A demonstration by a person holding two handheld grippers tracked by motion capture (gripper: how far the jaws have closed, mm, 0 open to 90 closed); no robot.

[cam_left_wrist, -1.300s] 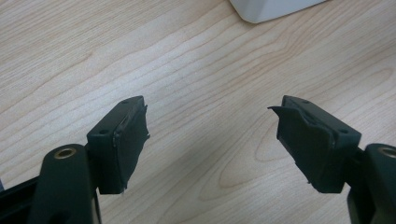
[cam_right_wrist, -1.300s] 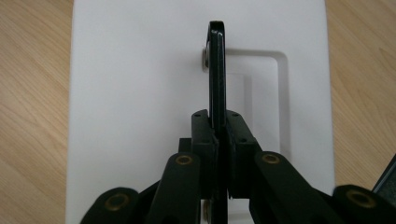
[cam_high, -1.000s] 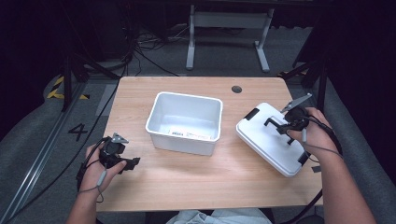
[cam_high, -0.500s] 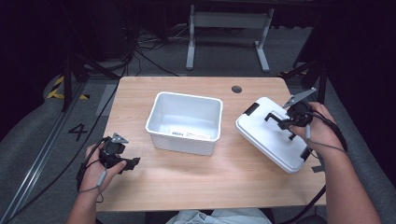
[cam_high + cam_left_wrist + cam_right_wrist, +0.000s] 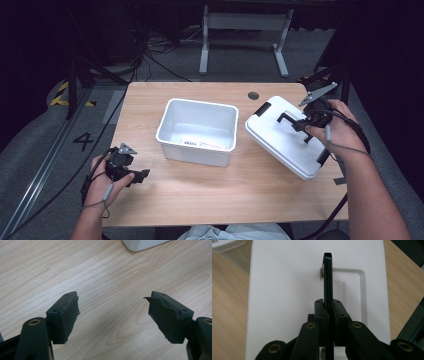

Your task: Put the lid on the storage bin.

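"4" marked on the floor (image 5: 83, 141)

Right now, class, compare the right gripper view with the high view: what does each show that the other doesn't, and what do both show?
The right gripper view alone shows the jaws pressed flat against the lid's raised black handle, and the recess in the lid beneath it.

The high view alone shows the open white bin, the left gripper resting open on the table, and both forearms.

Both show the white lid with the right gripper clamped on its handle, plus wooden tabletop.
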